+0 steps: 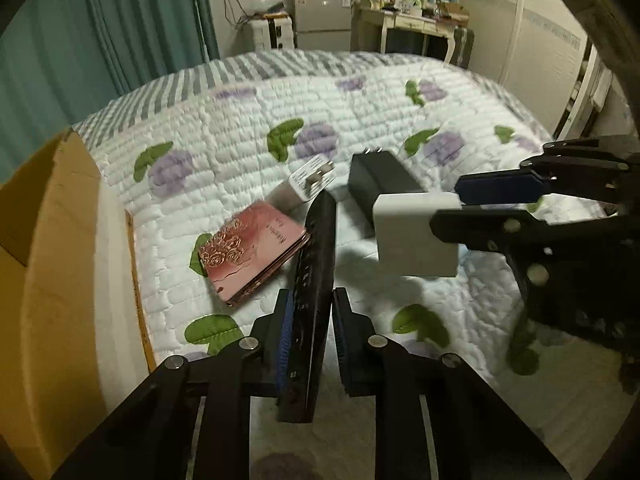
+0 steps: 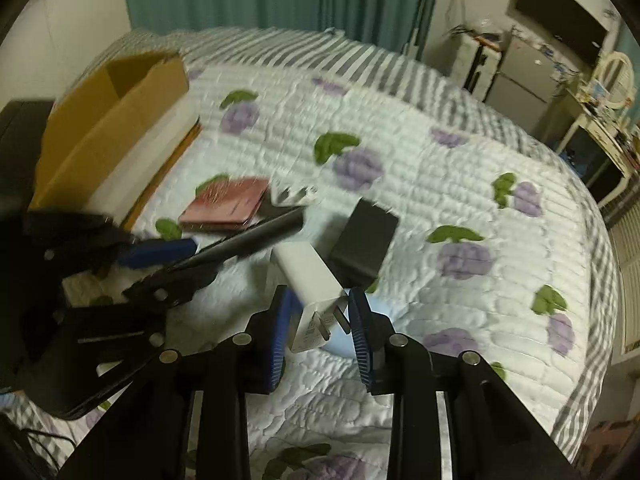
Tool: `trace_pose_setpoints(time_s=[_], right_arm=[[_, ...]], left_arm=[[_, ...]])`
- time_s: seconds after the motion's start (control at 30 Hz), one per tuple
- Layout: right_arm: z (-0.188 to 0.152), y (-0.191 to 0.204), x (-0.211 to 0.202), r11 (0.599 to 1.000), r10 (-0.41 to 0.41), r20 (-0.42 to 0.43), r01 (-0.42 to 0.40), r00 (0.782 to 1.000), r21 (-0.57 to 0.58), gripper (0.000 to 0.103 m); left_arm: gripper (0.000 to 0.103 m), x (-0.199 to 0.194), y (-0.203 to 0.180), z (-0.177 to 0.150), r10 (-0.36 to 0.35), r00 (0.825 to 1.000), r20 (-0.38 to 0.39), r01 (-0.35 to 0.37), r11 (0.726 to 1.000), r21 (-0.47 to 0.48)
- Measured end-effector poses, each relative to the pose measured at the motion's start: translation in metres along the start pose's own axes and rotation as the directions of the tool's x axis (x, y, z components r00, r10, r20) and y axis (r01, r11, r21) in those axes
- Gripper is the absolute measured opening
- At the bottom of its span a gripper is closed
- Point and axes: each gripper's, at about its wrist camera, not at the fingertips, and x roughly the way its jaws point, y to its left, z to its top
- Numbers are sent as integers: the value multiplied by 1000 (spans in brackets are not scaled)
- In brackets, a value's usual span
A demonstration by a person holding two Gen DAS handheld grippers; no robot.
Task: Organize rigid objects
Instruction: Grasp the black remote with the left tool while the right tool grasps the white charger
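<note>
My left gripper (image 1: pixel 309 312) is shut on a slim black remote control (image 1: pixel 314 276), held on edge above the quilt; it also shows in the right wrist view (image 2: pixel 244 240). My right gripper (image 2: pixel 320 320) is shut on a white charger block (image 2: pixel 310 280), prongs toward the camera; the left wrist view shows it (image 1: pixel 416 236) lifted off the bed. A pink rose-patterned case (image 1: pixel 252 252), a second white plug adapter (image 1: pixel 304 188) and a black charger brick (image 1: pixel 380 180) lie on the quilt. An open cardboard box (image 1: pixel 52 280) stands at the left.
The bed has a white quilt (image 1: pixel 400 120) with purple flowers and green leaves. Teal curtains (image 1: pixel 100 20) hang behind. A small fridge (image 1: pixel 320 16) and a cluttered dressing table (image 1: pixel 416 16) stand beyond the bed's far end.
</note>
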Motion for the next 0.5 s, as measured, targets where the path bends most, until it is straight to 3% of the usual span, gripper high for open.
trace_pose_setpoints(time_s=[0.07, 0.2, 0.4, 0.43, 0.5], right_arm=[[1, -2, -10, 1000, 3, 31, -3, 1000, 19, 2], [2, -3, -21, 999, 8, 47, -10, 999, 51, 0], [-8, 3, 0, 999, 33, -31, -32, 999, 29, 1], [-9, 4, 3, 999, 30, -42, -30, 999, 22, 5], [-12, 7, 7, 999, 33, -58, -33, 998, 6, 33]], left_arm=[[18, -10, -3, 2, -13, 1000, 16, 13, 1000, -3], [17, -32, -12, 7, -30, 998, 49, 29, 999, 18], [17, -49, -9, 3, -35, 998, 59, 34, 999, 15], [17, -50, -7, 0, -35, 998, 59, 35, 999, 12], [17, -50, -4, -3, -36, 998, 55, 36, 999, 6]])
